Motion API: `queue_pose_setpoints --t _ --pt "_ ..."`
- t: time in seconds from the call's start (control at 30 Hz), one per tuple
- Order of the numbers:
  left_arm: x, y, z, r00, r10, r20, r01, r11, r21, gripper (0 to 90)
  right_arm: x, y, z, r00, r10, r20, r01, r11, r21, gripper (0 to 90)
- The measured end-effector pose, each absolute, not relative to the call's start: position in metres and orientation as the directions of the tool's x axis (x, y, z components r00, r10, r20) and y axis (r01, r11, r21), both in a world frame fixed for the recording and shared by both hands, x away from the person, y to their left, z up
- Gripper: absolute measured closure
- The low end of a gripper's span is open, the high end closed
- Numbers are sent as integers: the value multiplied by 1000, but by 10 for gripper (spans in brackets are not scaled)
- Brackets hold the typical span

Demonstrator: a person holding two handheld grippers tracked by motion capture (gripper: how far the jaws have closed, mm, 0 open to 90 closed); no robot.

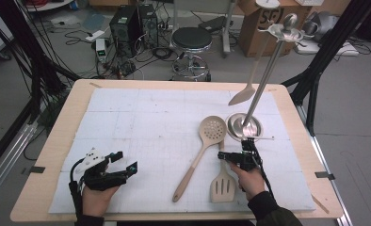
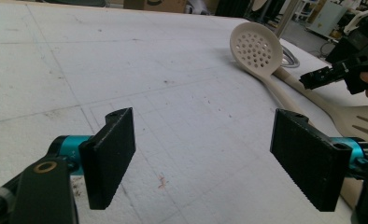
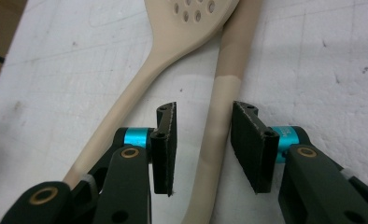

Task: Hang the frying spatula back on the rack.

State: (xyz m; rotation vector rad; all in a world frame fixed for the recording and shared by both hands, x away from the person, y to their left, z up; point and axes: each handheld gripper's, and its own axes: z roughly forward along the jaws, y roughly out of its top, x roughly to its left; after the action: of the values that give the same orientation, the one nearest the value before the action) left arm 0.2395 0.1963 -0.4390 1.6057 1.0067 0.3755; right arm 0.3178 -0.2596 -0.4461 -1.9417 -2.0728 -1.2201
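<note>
Right gripper view had the right claw (image 3: pixel 204 149) straddling the handle of the slotted turner (image 3: pixel 219 121) — pads parted on either side of it, a gap showing on both sides, so no squeeze on it. My guess is the claw sat there either to take the handle or having just let it lie flat on the table (image 3: pixel 313 70). The skimmer spoon (image 3: pixel 173 51) lay just beside it, its handle running off at an angle, likely so the two wouldn't tangle.

High view gave what that close-up couldn't: the turner's (image 1: pixel 222 183) blade pointed back toward the person, the skimmer's (image 1: pixel 200 150) perforated bowl pointed away, and a metal rack (image 1: pixel 256 94) stood just beyond the right hand with another spoon (image 1: pixel 249 80) hanging from it. Probably the utensils belonged on or came off that stand.

Left gripper view showed the left claw (image 2: pixel 203 158) spread wide with nothing between the pads — just hovering low over bare mat, well apart from the utensils, and it caught the other claw (image 2: pixel 345 70) off in the corner.
</note>
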Motion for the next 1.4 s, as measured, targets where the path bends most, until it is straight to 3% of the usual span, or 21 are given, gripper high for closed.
queue_pose_setpoints --t 0.17,0.4,0.57,1.4 --pt "239 197 -439 580 769 -270 406 15 914 228 315 -255 -445 -211 855 473 851 -78 519 688" --pt "240 196 -439 586 765 -268 408 7 913 228 312 -244 -443 -213 896 390 836 -40 548 670" --pt "240 196 -439 587 765 -266 405 7 914 228 312 -239 -441 -220 918 330 829 -3 559 722" --pt "241 195 -439 590 762 -267 406 7 914 228 339 -237 -430 -210 919 334 917 66 393 730"
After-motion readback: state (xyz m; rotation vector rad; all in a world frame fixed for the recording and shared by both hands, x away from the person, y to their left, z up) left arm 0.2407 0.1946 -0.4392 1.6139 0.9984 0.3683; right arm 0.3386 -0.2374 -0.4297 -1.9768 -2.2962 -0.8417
